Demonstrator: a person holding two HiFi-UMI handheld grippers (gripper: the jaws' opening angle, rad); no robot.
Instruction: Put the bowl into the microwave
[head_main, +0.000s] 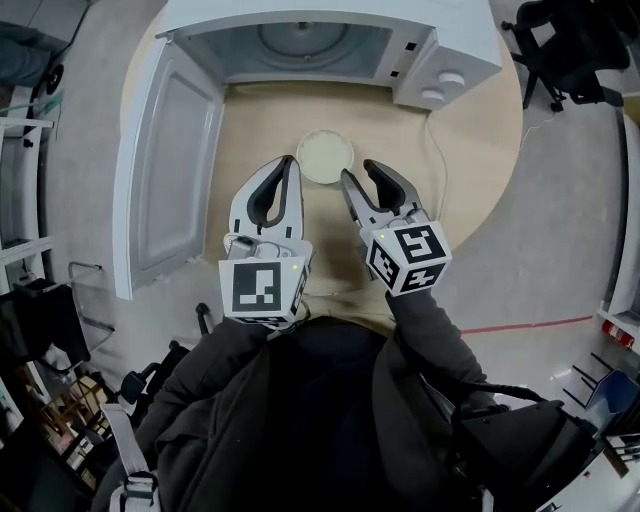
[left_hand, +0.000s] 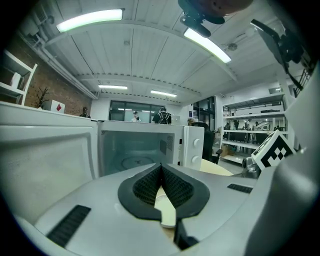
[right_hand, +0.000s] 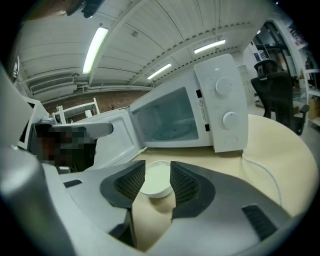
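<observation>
We judge the step in hand to be the reach for the bowl; nothing is held yet. The white microwave door (head_main: 165, 170) stands swung out to the left, so the cavity is free. Our left gripper (head_main: 289, 165) has its jaws pressed together on nothing, just left of the bowl. The shallow round cream bowl (head_main: 325, 156) sits on the surface just in front of the open white microwave oven (head_main: 440, 60), not inside it. Our right gripper (head_main: 361, 172) has its jaws spread apart and empty, with the bowl just beyond the gap. Next, we think, the right gripper must advance until 1 jaw crosses the rim, then clamp, lift and carry the bowl far into the cavity.

The round beige surface (head_main: 470, 150) also bears a thin white cable (head_main: 436, 160). Around it lies grey floor, with a red floor line (head_main: 520, 325) at the right and a black office chair (head_main: 570, 50) far right.
</observation>
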